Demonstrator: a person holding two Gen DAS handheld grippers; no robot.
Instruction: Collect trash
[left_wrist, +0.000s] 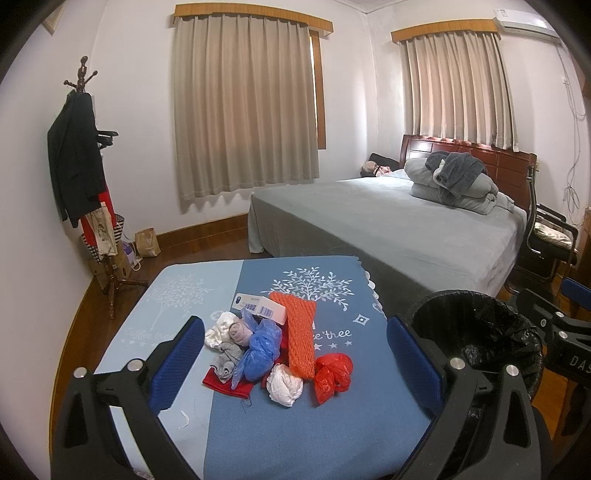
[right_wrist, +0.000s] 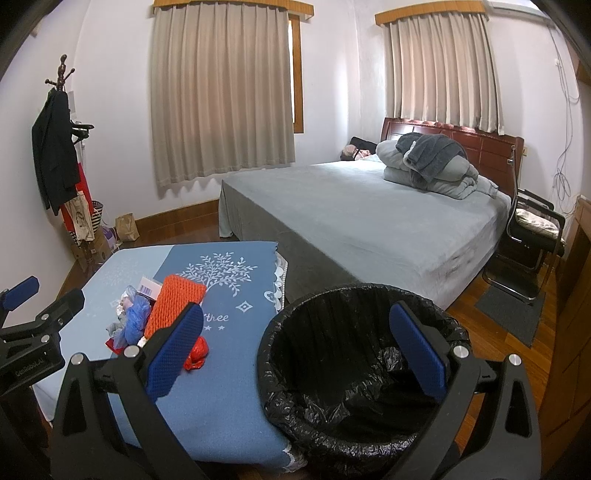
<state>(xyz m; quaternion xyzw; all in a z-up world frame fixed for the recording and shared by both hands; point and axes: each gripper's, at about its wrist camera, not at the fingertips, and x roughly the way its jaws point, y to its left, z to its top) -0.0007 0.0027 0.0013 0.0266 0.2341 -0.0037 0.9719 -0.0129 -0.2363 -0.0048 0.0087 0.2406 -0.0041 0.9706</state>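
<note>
A pile of trash lies on the blue tablecloth (left_wrist: 332, 435): an orange foam net (left_wrist: 297, 332), a crumpled blue plastic bag (left_wrist: 260, 349), a red plastic bag (left_wrist: 332, 373), a white plastic ball (left_wrist: 284, 384), a white carton with a barcode (left_wrist: 260, 308), grey and white rags (left_wrist: 227, 350) and a red cloth (left_wrist: 221, 384). The bin with a black liner (right_wrist: 354, 373) stands right of the table. My left gripper (left_wrist: 295, 365) is open and empty, held above the pile. My right gripper (right_wrist: 295, 350) is open and empty over the bin's near rim. The pile also shows in the right wrist view (right_wrist: 162, 314).
A bed (right_wrist: 369, 229) with grey sheets and folded bedding stands behind the table and bin. A coat rack (left_wrist: 85, 177) with clothes and bags stands at the left wall. A chair (right_wrist: 532, 240) and a dark mat (right_wrist: 513, 310) are at the right.
</note>
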